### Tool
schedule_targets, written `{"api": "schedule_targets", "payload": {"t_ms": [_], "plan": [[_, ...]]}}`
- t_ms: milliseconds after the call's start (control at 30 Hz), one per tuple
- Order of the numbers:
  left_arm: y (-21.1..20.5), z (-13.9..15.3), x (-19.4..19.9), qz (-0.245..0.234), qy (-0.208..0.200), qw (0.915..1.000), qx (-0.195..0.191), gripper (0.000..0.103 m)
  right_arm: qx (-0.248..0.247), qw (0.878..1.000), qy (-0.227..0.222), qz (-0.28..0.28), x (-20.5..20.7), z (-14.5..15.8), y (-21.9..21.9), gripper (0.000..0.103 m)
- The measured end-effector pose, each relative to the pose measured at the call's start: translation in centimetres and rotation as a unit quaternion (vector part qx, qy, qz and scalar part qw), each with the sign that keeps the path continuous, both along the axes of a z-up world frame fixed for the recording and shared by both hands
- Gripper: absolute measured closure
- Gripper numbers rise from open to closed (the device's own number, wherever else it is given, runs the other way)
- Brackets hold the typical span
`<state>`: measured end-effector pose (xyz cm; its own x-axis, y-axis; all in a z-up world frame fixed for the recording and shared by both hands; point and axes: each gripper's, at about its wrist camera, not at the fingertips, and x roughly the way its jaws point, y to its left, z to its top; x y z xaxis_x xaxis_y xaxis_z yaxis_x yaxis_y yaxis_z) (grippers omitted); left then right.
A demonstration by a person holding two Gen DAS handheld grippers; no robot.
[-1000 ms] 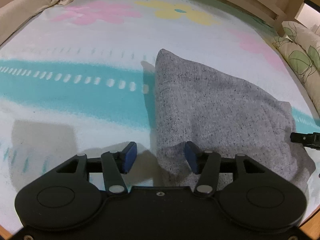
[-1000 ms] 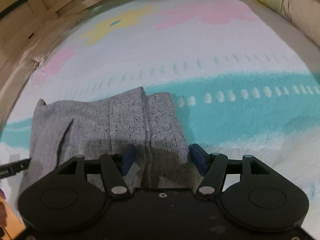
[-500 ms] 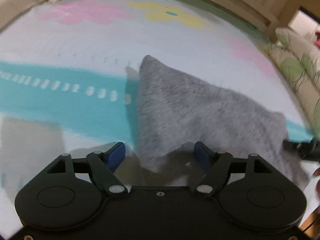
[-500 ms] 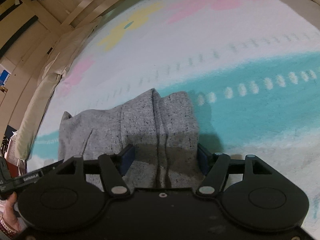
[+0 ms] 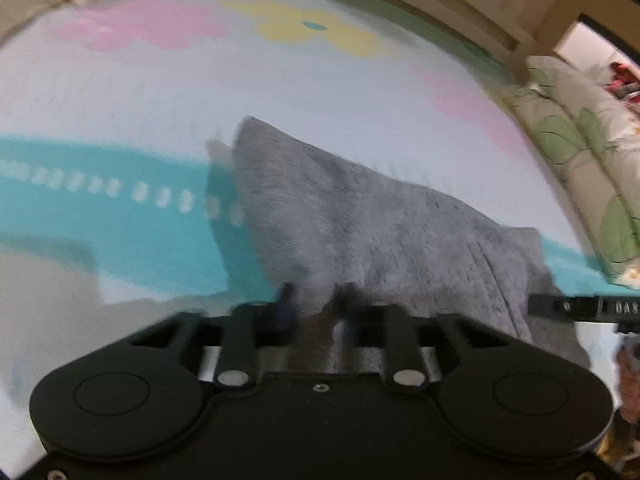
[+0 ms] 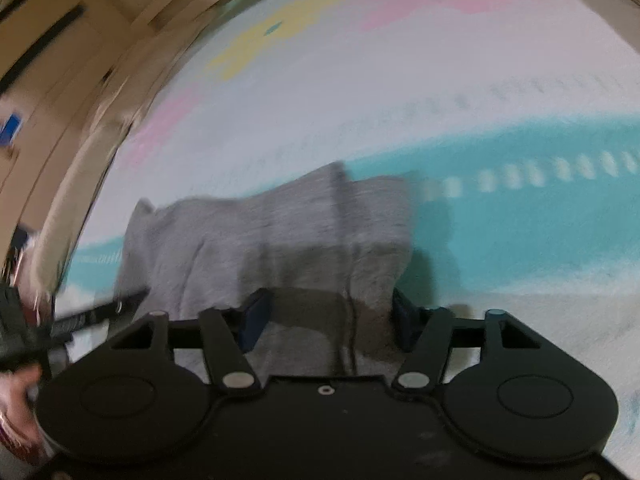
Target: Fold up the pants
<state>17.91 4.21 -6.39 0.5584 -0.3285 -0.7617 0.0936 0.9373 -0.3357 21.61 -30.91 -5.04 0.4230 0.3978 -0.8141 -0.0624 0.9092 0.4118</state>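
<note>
Grey knit pants (image 5: 360,216) lie folded on the flowered bedspread (image 5: 120,92). My left gripper (image 5: 316,308) is shut on the near edge of the pants, which bunch up between its blue pads. In the right wrist view the pants (image 6: 280,232) lie ahead, and my right gripper (image 6: 326,316) is open with its pads on either side of the near edge, the fabric lying loose between them. The right gripper's tip (image 5: 580,308) shows at the right edge of the left wrist view. Both views are motion-blurred.
A wooden bed frame (image 5: 460,0) runs along the far side. Leaf-print pillows (image 5: 580,168) lie at the right of the bed. A teal stripe (image 6: 520,200) crosses the bedspread. A hand (image 6: 16,404) holding the left gripper shows at the lower left of the right wrist view.
My left gripper has closed from wide open onto the near edge of the pants. My right gripper stayed open and moved forward over the edge. Both cameras have tilted.
</note>
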Motion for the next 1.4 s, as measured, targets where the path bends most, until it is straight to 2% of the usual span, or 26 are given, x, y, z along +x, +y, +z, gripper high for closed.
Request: {"api": "schedule_targets", "payload": {"t_ms": [67, 133, 233, 300, 433, 600, 733, 833, 933, 1000, 1067, 1100, 1167, 1267, 1400], "plan": [[-0.2, 1.0, -0.4, 0.008, -0.013, 0.9998, 0.014, 0.089, -0.059, 0.998, -0.017, 0.021, -0.3, 1.3, 1.9, 0.077], [-0.5, 2.1, -1.0, 0.015, -0.028, 0.9993, 0.019, 0.090, -0.090, 0.995, -0.032, 0.028, -0.7, 2.6, 3.2, 0.079], [-1.2, 4.3, -1.4, 0.012, -0.054, 0.9981, 0.026, 0.092, -0.108, 0.992, -0.053, 0.028, -1.0, 4.6, 4.4, 0.081], [-1.4, 5.6, -1.2, 0.006, -0.061, 0.9978, 0.026, 0.092, -0.115, 0.991, -0.066, 0.035, -1.0, 6.0, 5.3, 0.081], [-0.9, 8.6, 0.7, 0.030, -0.093, 0.9941, 0.046, 0.092, -0.113, 0.987, -0.104, 0.045, 0.2, 8.8, 7.2, 0.082], [1.8, 11.6, 5.8, 0.064, -0.109, 0.9912, 0.039, 0.092, -0.121, 0.980, -0.146, 0.052, 4.4, 11.0, 9.7, 0.082], [3.3, 12.9, 10.8, 0.068, -0.114, 0.9885, 0.073, 0.092, -0.103, 0.980, -0.164, 0.040, 8.9, 11.7, 11.3, 0.082], [4.6, 12.4, 13.9, 0.079, -0.102, 0.9884, 0.080, 0.091, -0.093, 0.981, -0.169, 0.035, 12.2, 11.5, 12.5, 0.082], [6.0, 9.5, 16.9, 0.085, -0.057, 0.9893, 0.105, 0.080, -0.103, 0.983, -0.150, 0.035, 15.3, 9.6, 13.6, 0.077], [7.3, 7.2, 17.7, 0.113, -0.023, 0.9832, 0.142, 0.082, -0.148, 0.981, -0.122, -0.018, 17.2, 7.5, 13.2, 0.074], [8.3, 5.6, 17.9, 0.138, -0.025, 0.9763, 0.165, 0.084, -0.192, 0.969, -0.130, -0.084, 17.5, 5.8, 12.5, 0.071], [8.6, 5.1, 17.8, 0.137, -0.027, 0.9765, 0.164, 0.084, -0.203, 0.966, -0.135, -0.091, 17.4, 5.1, 12.1, 0.071], [8.6, 4.5, 17.5, 0.117, -0.034, 0.9799, 0.158, 0.084, -0.196, 0.967, -0.144, -0.073, 17.4, 4.6, 12.3, 0.071], [7.4, 4.2, 17.1, 0.095, -0.055, 0.9783, 0.175, 0.084, -0.153, 0.972, -0.172, -0.042, 16.7, 5.0, 12.1, 0.071], [5.3, 4.3, 15.6, 0.071, -0.081, 0.9785, 0.176, 0.080, -0.103, 0.981, -0.164, 0.020, 16.7, 4.6, 14.5, 0.072]]}}
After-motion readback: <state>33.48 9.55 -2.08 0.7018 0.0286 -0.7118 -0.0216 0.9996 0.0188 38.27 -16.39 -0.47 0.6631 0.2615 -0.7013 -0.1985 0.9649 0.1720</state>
